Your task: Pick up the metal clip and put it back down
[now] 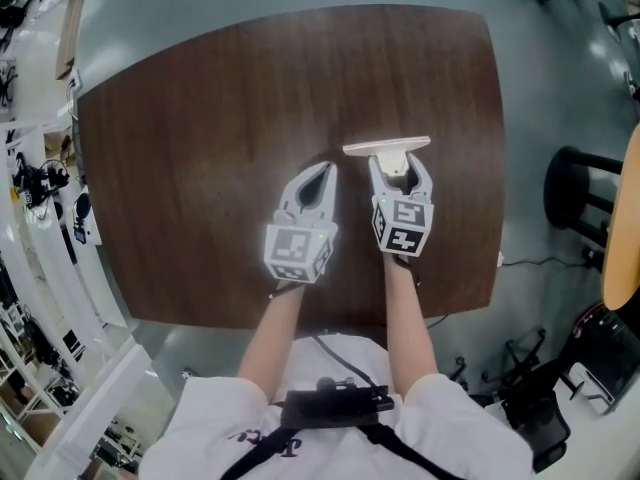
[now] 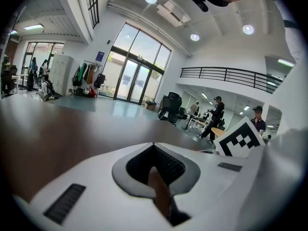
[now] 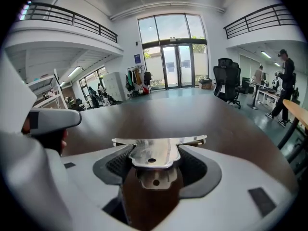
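The metal clip [image 1: 387,147] is a shiny T-shaped piece with a long flat bar across its far end. My right gripper [image 1: 400,165] is shut on its handles, and the bar sticks out past the fingertips above the dark wooden table [image 1: 200,118]. In the right gripper view the clip [image 3: 154,154] lies between the ribbed pads [image 3: 118,163], its bar level over the table [image 3: 183,114]. My left gripper [image 1: 325,171] hovers just left of it, shut with nothing in it. In the left gripper view its jaws meet at the tip [image 2: 153,147].
The table's near edge lies just under my forearms. A black stool [image 1: 575,193] and a black chair [image 1: 540,398] stand on the floor to the right. White shelving [image 1: 30,218] runs along the left. People [image 2: 215,117] and an office chair [image 3: 231,78] are far off.
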The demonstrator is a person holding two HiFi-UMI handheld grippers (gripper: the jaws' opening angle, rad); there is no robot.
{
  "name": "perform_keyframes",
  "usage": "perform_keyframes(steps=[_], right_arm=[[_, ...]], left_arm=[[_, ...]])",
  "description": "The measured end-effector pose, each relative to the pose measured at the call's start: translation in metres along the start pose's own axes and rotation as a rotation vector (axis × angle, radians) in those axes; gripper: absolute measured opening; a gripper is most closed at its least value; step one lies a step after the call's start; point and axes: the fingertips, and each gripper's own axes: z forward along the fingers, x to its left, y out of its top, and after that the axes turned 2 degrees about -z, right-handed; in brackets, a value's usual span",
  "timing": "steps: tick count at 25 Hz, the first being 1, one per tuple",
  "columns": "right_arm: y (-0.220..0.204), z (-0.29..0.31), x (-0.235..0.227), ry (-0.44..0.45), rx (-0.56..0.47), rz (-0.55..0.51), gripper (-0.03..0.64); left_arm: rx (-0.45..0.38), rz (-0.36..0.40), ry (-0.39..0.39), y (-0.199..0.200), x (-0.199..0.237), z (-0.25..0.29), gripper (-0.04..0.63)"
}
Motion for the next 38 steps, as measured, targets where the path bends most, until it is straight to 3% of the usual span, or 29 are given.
perform_keyframes(steps=[7,13,18,27,32,35,38], right_arm=[[-0.022,0.015,0.005,-0.031,0.046,0.009,0.302],[-0.021,0.020,0.001,-0.101,0.019,-0.003,0.302],[-0.031,0.019,0.012,-0.062,0.095,-0.018,0.304],[-0.052,-0.070,0.023,-0.087,0.066,0.023,0.302],[-0.051,-0.135,0.056,-0.063,-0.005,0.032,0.302],[-0.043,-0.173,0.080,-0.041,-0.062,0.027,0.301],[-0.021,-0.200,0.094,-0.059,-0.134,-0.012,0.180]], left_arm=[[0.035,-0.014,-0.006,-0.019,-0.004,-0.001,0.011],[0.034,-0.006,-0.008,-0.022,-0.005,-0.006,0.011],[0.021,0.006,-0.009,-0.017,-0.006,-0.026,0.011],[-0.025,0.021,0.028,-0.011,-0.009,-0.096,0.011],[-0.069,0.020,0.039,-0.007,-0.019,-0.146,0.011],[-0.082,0.057,0.030,0.000,-0.032,-0.176,0.011],[-0.124,0.109,0.024,0.017,-0.042,-0.198,0.011]])
